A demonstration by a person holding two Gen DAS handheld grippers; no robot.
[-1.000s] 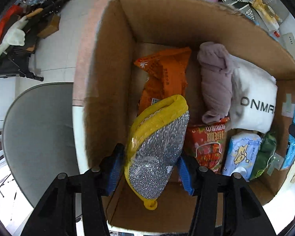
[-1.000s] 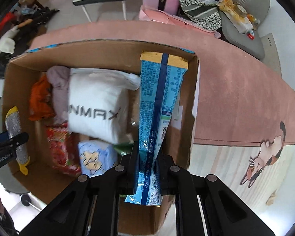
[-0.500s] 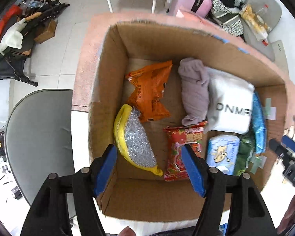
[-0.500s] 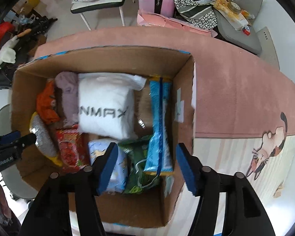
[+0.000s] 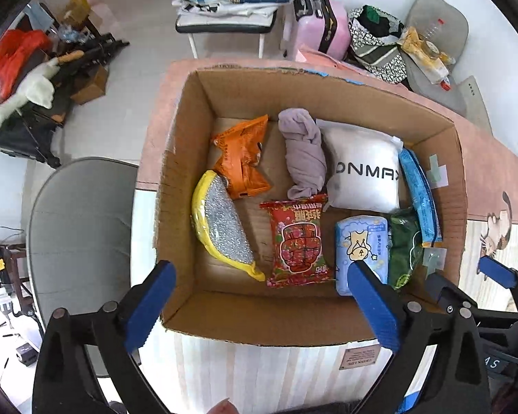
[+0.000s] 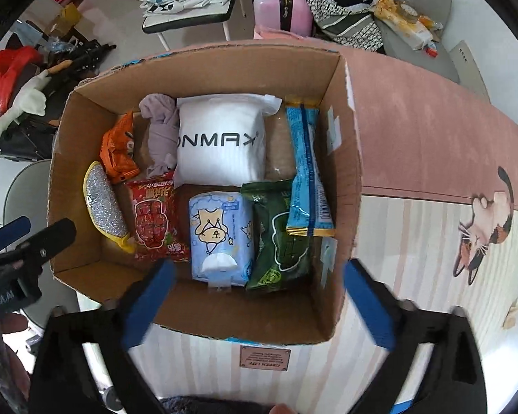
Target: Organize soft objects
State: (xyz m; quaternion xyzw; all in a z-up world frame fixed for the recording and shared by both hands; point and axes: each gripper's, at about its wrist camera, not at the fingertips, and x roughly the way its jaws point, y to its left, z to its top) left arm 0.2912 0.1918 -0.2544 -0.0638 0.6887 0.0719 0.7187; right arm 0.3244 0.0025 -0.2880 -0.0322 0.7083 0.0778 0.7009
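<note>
An open cardboard box (image 5: 176, 158) (image 6: 348, 186) holds several soft items. A yellow and silver pouch (image 5: 221, 231) (image 6: 103, 203) lies at its left. A blue snack pack (image 5: 419, 193) (image 6: 305, 172) lies along its right wall. Between them are an orange bag (image 5: 241, 158), a mauve cloth roll (image 5: 304, 151), a white pillow pack (image 5: 362, 172) (image 6: 221, 141), a red snack bag (image 5: 297, 241), a light blue tissue pack (image 5: 362, 248) (image 6: 221, 234) and a green bag (image 6: 279, 238). My left gripper (image 5: 259, 296) is open and empty above the box's near edge. My right gripper (image 6: 255, 296) is open and empty there too.
The box stands on a table with a pink mat (image 6: 431, 138) and a striped cloth with a cat picture (image 6: 483, 227). A grey chair (image 5: 83, 227) stands left of the table. On the floor behind are a pink suitcase (image 5: 323, 27), a chair with bedding (image 5: 231, 7) and clutter.
My left gripper let go of the yellow and silver pouch, and my right gripper let go of the blue snack pack. Both lie in the box. Both grippers opened and drew up and back.
</note>
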